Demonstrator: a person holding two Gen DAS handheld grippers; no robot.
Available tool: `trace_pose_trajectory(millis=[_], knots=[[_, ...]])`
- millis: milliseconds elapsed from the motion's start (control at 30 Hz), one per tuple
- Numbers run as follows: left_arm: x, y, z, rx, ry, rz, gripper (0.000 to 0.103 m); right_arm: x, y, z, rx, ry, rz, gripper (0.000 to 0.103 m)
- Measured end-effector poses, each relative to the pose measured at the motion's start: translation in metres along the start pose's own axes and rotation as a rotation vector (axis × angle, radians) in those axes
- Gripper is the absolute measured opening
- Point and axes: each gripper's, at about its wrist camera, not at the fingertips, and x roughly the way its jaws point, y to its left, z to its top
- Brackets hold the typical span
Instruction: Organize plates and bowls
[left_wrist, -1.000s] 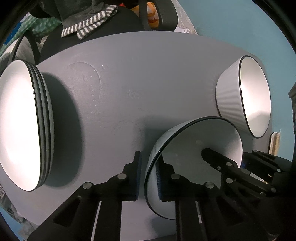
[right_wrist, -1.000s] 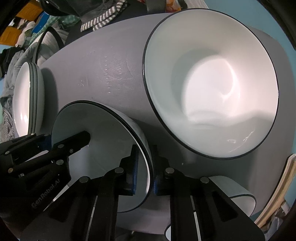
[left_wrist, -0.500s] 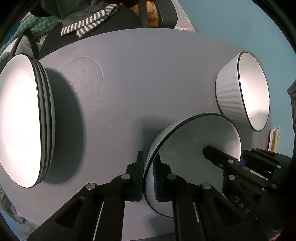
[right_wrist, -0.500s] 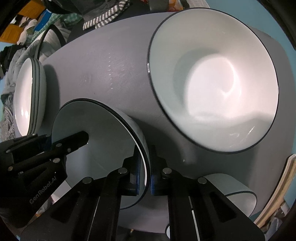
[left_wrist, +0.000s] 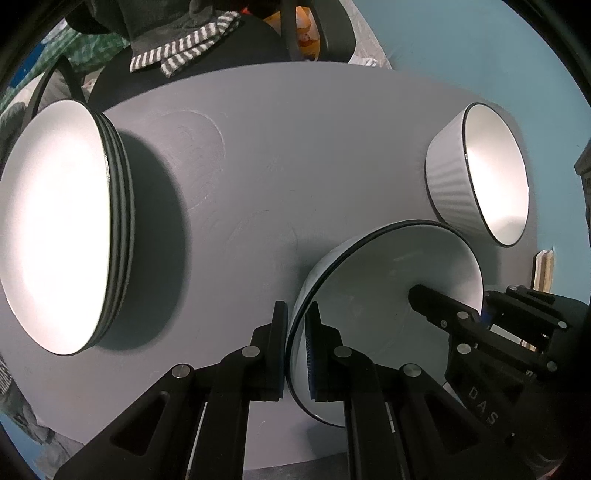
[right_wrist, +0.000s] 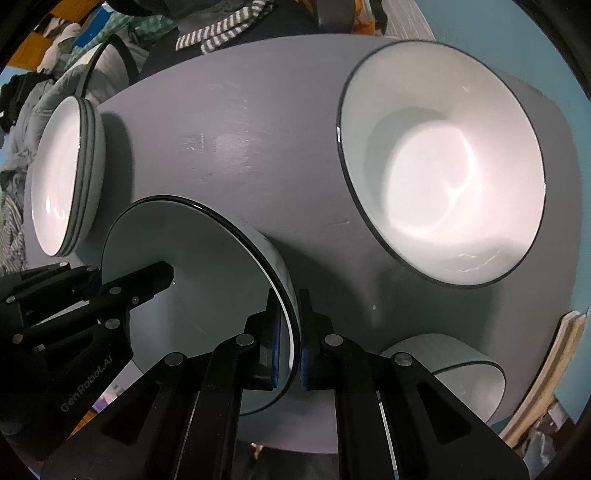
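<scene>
Table (left_wrist: 295, 155) grey, round; teal wall (left_wrist: 461, 48) behind.

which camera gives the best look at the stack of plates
The left wrist view: the stack of plates fills its left side, with the layered rims easy to separate. In the right wrist view the stack sits smaller, at the far left.

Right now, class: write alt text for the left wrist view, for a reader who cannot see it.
Both grippers pinch opposite rims of one white black-rimmed plate: the left gripper at its near edge, the right gripper from the right. On the grey table, a stack of plates sits left and a ribbed white bowl right.
</scene>
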Motion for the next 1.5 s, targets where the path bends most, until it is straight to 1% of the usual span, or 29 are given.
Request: trace_pose_trajectory(millis=[200, 533, 700, 867, 1167, 1500], knots=[[-0.012, -0.003, 0.002, 0.000, -0.013, -0.012, 0.008, -0.013, 0.006, -0.003, 0.001, -0.013, 0.005, 0.008], [-0.034, -0.014, 0.007, 0.031, -0.038, -0.034, 0.008, -0.042, -0.003, -0.002, 0.006, -0.034, 0.000, 0.008], [-0.046, -0.022, 0.012, 0.049, -0.048, -0.039, 0.008, -0.058, -0.011, -0.003, 0.021, -0.039, 0.012, 0.008], [-0.053, -0.029, 0.012, 0.067, -0.061, -0.050, 0.008, -0.067, -0.023, -0.012, 0.025, -0.053, 0.010, 0.008], [-0.067, -0.047, 0.021, 0.094, -0.091, -0.053, 0.008, -0.091, -0.038, -0.006, 0.036, -0.080, 0.013, 0.008], [-0.066, -0.078, 0.043, 0.138, -0.097, -0.030, 0.008, -0.098, -0.065, 0.013, 0.073, -0.079, 0.019, 0.008]])
